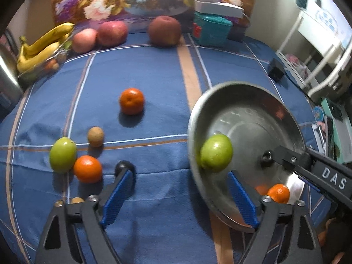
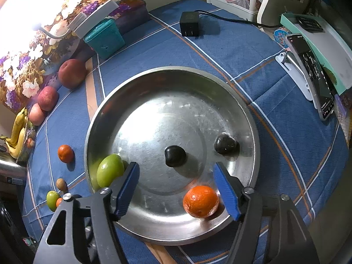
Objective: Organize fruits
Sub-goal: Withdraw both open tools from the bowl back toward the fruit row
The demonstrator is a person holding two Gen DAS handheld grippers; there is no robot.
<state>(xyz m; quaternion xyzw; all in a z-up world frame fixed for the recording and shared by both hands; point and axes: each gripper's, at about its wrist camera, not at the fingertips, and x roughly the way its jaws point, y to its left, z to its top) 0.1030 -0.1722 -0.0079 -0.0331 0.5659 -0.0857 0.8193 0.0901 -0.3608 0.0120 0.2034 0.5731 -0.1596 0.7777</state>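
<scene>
Blue cloth (image 2: pixel 275 114), both hand-held grippers open, empty

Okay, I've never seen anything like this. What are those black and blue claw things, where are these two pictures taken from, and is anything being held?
Those are two hand-held grippers; each carries a camera looking along its fingers. One picture is from the left gripper, the other from the right gripper. On the blue cloth sits a metal pan holding a green fruit, a tangerine and two dark fruits. More fruit lies loose on the cloth. Both grippers are open; nothing is held.
</scene>
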